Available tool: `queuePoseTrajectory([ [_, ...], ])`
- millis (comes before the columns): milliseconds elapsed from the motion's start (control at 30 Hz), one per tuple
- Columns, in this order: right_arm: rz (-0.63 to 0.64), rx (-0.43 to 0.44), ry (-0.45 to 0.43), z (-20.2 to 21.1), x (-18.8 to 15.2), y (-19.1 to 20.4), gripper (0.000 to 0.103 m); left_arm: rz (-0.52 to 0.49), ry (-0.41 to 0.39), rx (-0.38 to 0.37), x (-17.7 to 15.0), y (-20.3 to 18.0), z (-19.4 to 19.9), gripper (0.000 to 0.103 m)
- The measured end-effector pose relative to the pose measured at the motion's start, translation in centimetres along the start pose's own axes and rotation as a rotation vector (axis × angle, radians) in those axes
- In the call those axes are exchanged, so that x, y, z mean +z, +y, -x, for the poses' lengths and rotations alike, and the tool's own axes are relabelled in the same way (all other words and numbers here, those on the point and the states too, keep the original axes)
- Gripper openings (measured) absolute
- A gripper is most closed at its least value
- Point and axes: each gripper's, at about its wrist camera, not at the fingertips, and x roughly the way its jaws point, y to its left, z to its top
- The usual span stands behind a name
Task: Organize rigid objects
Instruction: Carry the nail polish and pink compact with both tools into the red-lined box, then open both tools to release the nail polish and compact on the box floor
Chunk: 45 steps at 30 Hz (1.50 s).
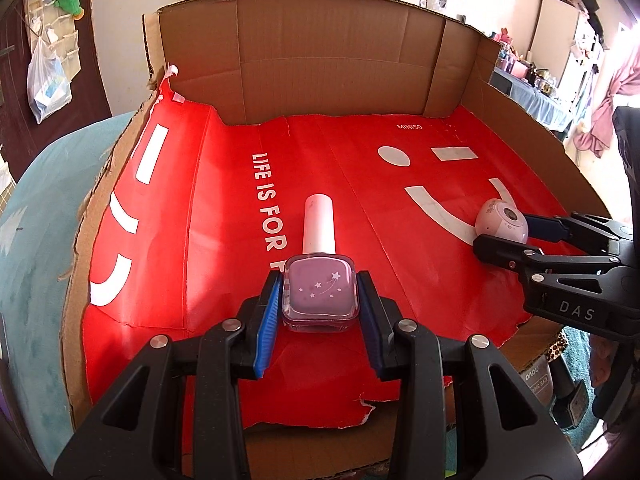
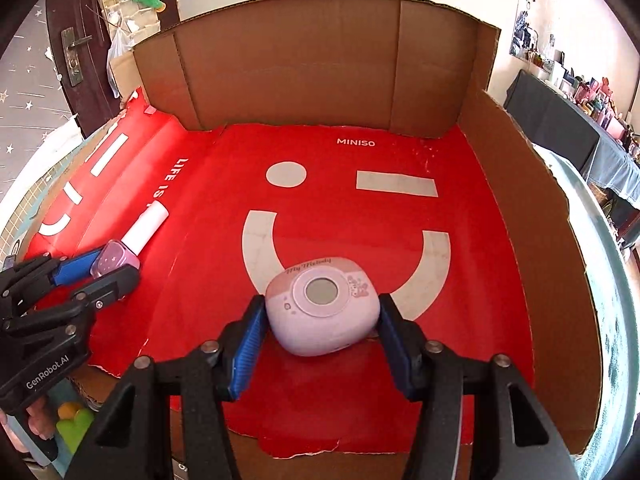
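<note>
1. Two grippers work inside the cardboard tray (image 2: 520, 216), whose floor is covered by a red MINISO sheet (image 2: 320, 208), and each has one item between its fingers
2. The left gripper (image 1: 319, 300) brackets the glass base of the nail polish bottle (image 1: 319, 294); the bottle lies flat on the sheet with its white cap (image 1: 319, 226) pointing away towards the back wall. The blue pads (image 1: 267, 320) sit at the bottle's two sides, but whether they press it or stand just off it cannot be told from these views
3. The right gripper (image 2: 322, 322) straddles the pink rounded device (image 2: 322, 306), which rests on the white smile mark near the tray's middle. Its fingers (image 2: 244, 352) are spread about as wide as the device, touching or nearly touching its flanks; a firm pinch cannot be confirmed
4. Judged from this, the step in hand is either setting down or taking up both items, and the tidy result likely needs them kept well apart and squared to the tray
5. Doing it well calls for keeping the bottle's pads on the flat glass sides, not the corners, since the smooth glass could twist or slip
6. The device's curved shell could squirt out under a hard squeeze, so a low, centred hold suits it better
7. Any lift or release should be straight up, so neither item drags and wrinkles the torn sheet
</note>
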Motion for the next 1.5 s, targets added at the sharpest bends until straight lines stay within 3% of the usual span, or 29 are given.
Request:
queuePoseTrajectory([
  [533,-0.008,0.008,-0.003,-0.1,0.0,0.0,0.058,-0.006,0.0,0.01,0.0,0.0,0.0,0.035],
  [800,-0.015,0.018,-0.003,0.0,0.1,-0.1,0.058,-0.018,-0.013,0.027,0.0,-0.3,0.3,0.048],
  [1133,-0.011,0.034,-0.014,0.5,0.1,0.0,0.064,-0.031,-0.033,0.046,0.0,-0.4,1.1,0.051],
  [1200,-0.009,0.033,-0.021,0.7,0.1,0.1,0.066,-0.031,-0.043,0.035,0.1,-0.5,1.4,0.067],
  [1233,-0.008,0.033,-0.024,0.8,0.1,0.1,0.066,-0.032,-0.055,0.034,0.1,-0.6,1.6,0.07],
  [1500,-0.008,0.043,-0.055,2.0,-0.2,0.1,0.071,-0.038,-0.092,0.057,0.0,-0.8,3.1,0.076],
])
